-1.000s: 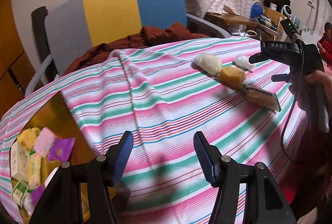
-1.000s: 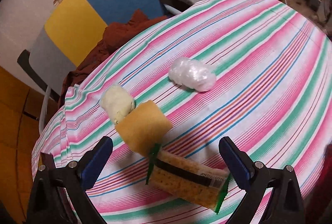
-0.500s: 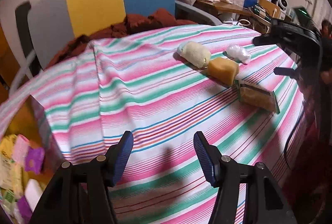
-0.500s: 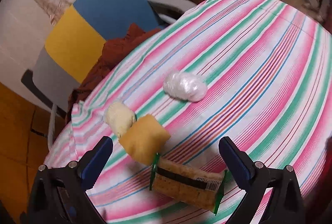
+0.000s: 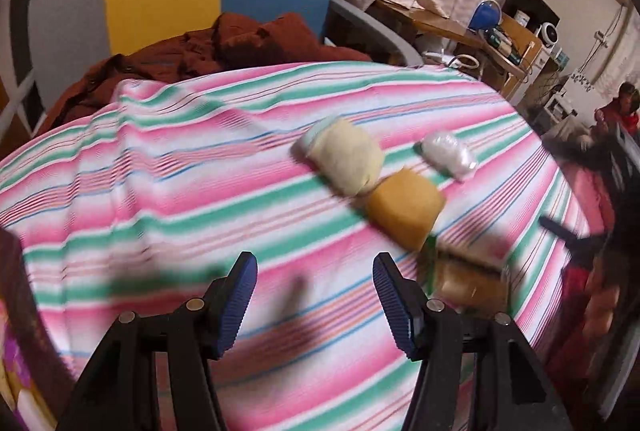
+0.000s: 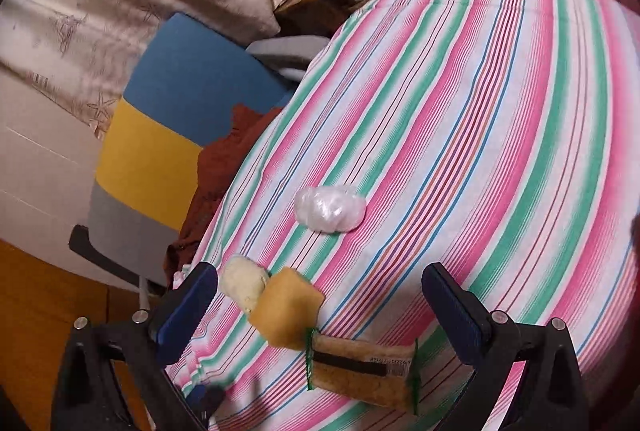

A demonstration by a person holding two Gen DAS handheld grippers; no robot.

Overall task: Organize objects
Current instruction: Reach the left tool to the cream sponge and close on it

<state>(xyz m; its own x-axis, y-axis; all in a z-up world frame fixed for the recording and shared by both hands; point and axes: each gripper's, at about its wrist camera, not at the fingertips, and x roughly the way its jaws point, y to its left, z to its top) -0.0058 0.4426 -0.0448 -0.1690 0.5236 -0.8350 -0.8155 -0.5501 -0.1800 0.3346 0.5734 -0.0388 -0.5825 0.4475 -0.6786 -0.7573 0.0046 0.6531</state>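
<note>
Both tongs gape wide with nothing between them. The left tongs (image 5: 314,295) hover over the striped cloth (image 5: 160,199) on the desk. Ahead of the right tongs (image 6: 320,305) lie a cracker packet (image 6: 362,375), a yellow sponge (image 6: 288,309), a cream bun (image 6: 244,283) touching it, and a white bag (image 6: 330,208) farther off.

Striped woven cloth tablecloth (image 6: 480,111), glossy clear plastic bundle (image 6: 330,208), matt spongy orange block (image 6: 289,307), ribbed blue tong pads (image 5: 239,305)
</note>
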